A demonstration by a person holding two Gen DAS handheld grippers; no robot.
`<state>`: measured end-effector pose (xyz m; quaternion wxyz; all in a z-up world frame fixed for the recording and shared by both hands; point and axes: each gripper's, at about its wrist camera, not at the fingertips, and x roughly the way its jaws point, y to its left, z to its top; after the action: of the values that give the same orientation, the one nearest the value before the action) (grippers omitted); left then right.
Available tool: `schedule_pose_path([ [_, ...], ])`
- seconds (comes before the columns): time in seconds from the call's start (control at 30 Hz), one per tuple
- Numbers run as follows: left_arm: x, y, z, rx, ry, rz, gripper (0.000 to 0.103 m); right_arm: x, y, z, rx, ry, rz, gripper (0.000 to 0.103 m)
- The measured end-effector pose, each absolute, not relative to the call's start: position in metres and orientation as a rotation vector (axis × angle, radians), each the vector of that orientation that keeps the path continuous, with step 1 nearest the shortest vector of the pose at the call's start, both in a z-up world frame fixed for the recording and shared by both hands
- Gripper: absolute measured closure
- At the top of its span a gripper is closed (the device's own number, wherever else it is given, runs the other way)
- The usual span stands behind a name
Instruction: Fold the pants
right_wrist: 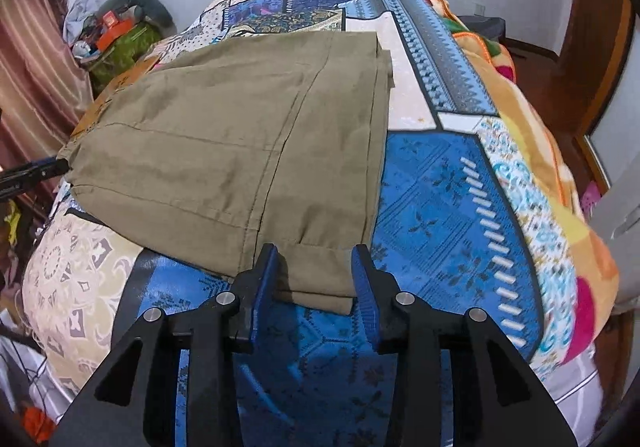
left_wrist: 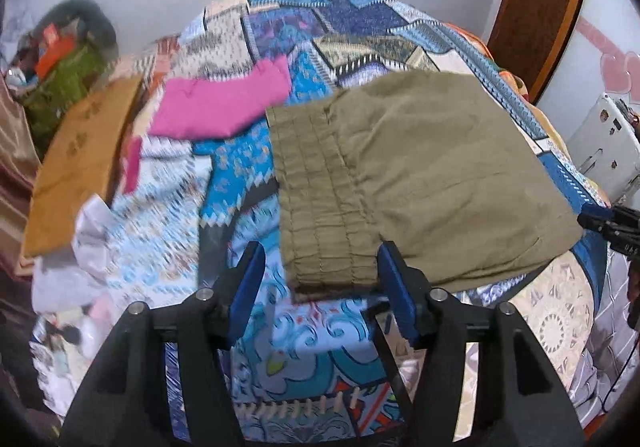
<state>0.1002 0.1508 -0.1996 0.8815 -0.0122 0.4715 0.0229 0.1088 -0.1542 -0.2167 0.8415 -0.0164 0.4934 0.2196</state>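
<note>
Olive-khaki pants [left_wrist: 420, 175] lie folded flat on the patterned bed cover [left_wrist: 248, 175]. In the left wrist view the elastic waistband faces me, and my left gripper [left_wrist: 322, 267] is open with its blue fingers either side of the waistband's near corner. In the right wrist view the pants [right_wrist: 240, 151] show their leg hems at the near edge, and my right gripper [right_wrist: 316, 267] is open, straddling the near hem corner. Neither gripper holds cloth. The other gripper's tip shows at the frame edge in each view.
A folded pink garment [left_wrist: 224, 107] lies on the bed beyond the pants. A brown cardboard piece [left_wrist: 80, 163] sits at the bed's left edge. An orange blanket [right_wrist: 540, 119] lies along the right side. A cluttered pile [right_wrist: 116, 35] stands by the wall.
</note>
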Motion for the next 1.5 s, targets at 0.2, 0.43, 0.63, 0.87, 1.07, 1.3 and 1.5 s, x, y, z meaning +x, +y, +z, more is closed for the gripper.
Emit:
schedule_pose_path([
  [0.2, 0.131, 0.163, -0.172, -0.04, 0.918, 0.083, 0.04, 0.132, -0.159, -0.19, -0.046, 0.962, 0.448, 0.062],
  [0.43, 0.185, 0.178, -0.167, -0.062, 0.887, 0.112, 0.034, 0.183, -0.162, -0.165, -0.06, 0.846, 0.395, 0.052],
  [0.63, 0.231, 0.191, -0.196, -0.093, 0.963, 0.112, 0.033, 0.236, -0.158, -0.166, -0.05, 0.82, 0.383, 0.051],
  [0.87, 0.256, 0.203, -0.226, -0.15, 1.044, 0.084, 0.033, 0.301, -0.141, -0.194, -0.018, 0.825, 0.411, 0.051],
  [1.07, 0.258, 0.202, -0.228, -0.151, 1.038, 0.054, 0.033, 0.348, -0.125, -0.236, -0.003, 0.917, 0.431, 0.053],
  [1.3, 0.259, 0.196, -0.232, -0.114, 1.033, 0.044, 0.033, 0.36, -0.114, -0.265, -0.041, 0.985, 0.424, 0.091],
  [1.5, 0.264, 0.2, -0.246, -0.095, 1.032, 0.156, 0.03, 0.358, -0.111, -0.267, -0.157, 0.989, 0.402, 0.099],
])
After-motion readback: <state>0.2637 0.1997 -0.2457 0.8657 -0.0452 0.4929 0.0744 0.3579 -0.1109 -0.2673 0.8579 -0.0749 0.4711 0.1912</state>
